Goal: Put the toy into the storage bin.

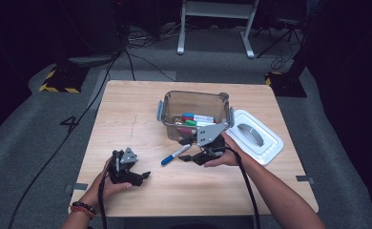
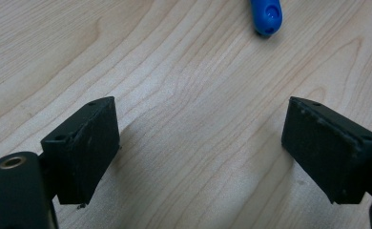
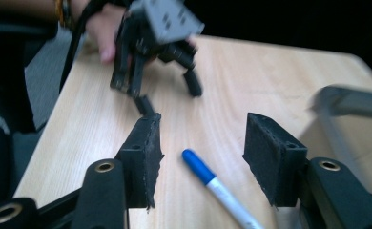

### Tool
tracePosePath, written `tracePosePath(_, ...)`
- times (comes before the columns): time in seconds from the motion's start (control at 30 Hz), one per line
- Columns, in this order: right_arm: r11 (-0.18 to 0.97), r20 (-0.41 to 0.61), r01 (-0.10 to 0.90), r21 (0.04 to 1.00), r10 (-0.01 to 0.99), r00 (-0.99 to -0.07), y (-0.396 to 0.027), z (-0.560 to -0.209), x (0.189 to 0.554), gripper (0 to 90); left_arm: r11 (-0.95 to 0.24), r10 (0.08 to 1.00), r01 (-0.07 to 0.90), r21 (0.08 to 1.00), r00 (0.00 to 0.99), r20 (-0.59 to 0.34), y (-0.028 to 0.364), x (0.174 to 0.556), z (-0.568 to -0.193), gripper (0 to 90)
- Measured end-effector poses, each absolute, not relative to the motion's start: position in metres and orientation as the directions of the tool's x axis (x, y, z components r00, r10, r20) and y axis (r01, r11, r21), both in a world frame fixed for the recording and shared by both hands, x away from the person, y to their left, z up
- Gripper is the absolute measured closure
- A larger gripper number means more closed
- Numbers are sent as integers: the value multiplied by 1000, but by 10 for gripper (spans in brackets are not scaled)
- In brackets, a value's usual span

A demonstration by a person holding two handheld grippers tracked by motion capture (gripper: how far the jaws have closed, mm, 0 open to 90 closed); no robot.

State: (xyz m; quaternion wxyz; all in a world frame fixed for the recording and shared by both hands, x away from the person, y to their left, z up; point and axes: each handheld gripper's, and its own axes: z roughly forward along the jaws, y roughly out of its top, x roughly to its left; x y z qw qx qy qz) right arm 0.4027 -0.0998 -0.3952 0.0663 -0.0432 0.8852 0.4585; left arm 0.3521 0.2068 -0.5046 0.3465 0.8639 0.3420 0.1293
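- Both forearms of the person come in at the lower edge of the high view; the left wrist wears a beaded bracelet (image 1: 83,208).
- Left hand (image 1: 108,183) holds the left gripper (image 1: 143,177) low over the near left part of the tabletop (image 1: 136,109), and it points toward the right.
- In the left gripper view, the jaws of the left gripper (image 2: 201,152) stand spread, with bare wood between them. They pinch nothing.
- At the top edge of that view shows the blue cap end of the marker (image 2: 266,16), apart from the jaws.
- Right hand (image 1: 224,157) holds the right gripper (image 1: 188,150) near the middle of the tabletop, just in front of the box, and it points to the left.
- The blue marker (image 1: 175,154) lies flat on the wood, slanted, between the two grippers and just beside the right one.
- In the right gripper view, the jaws of the right gripper (image 3: 203,143) are spread, one on each side of the marker (image 3: 217,183). Its blue cap lies in the gap and the pads do not press on it.
- Farther off in that view, a little blurred, is the left gripper (image 3: 170,98) with its grey plate on top.
- Behind the right gripper stands a clear plastic box (image 1: 193,94), open, with side clips.
- Several markers (image 1: 196,119) with coloured caps lie inside the box.
- The white lid (image 1: 270,143) lies flat on the tabletop, just beside the box on its right.
- The blurred grey shape at the right edge of the right gripper view I cannot identify with certainty.
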Motion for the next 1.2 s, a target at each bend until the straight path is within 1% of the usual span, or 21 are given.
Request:
tracePosePath(0.13,626,-121,-117,771,-36,-992,-81,-424,408,441,-526,680,502,687,733,-14,207,352,-505,129)
tracePosePath(0.27,670,-99,-84,737,-16,-995,-64,-453,418,431,-526,681,502,687,733,-14,207,352,-505,129)
tracePosePath(0.43,731,-104,-68,679,4,-995,-47,-482,430,424,-526,681,502,686,732,-14,207,352,-505,129)
tracePosePath(0.6,708,-61,-11,706,46,-997,-43,-496,438,417,-526,681,502,686,732,-14,207,352,-505,129)
tracePosePath(0.67,706,-41,-10,708,27,-999,-44,-496,438,513,-526,680,501,687,733,-14,207,352,-505,129)
tracePosePath(0.73,708,-19,11,706,35,-999,-46,-496,437,560,-526,680,502,687,733,-14,207,352,-505,129)
tracePosePath(0.77,708,-19,11,706,35,-999,-46,-496,437,560,-526,680,502,687,733,-14,207,352,-505,129)
tracePosePath(0.8,705,-7,11,710,24,-1000,-50,-496,436,640,-526,680,501,687,733,-14,207,352,-505,129)
tracePosePath(0.9,712,-8,7,702,17,-1000,-53,-495,431,727,-526,681,501,687,733,-13,207,352,-505,129)
tracePosePath(1.03,720,-13,-2,694,9,-1000,-60,-493,425,744,-525,681,502,687,732,-14,207,352,-505,129)
tracePosePath(1.2,726,-21,7,688,29,-999,-75,-492,417,746,-522,684,505,687,730,-17,206,352,-505,128)
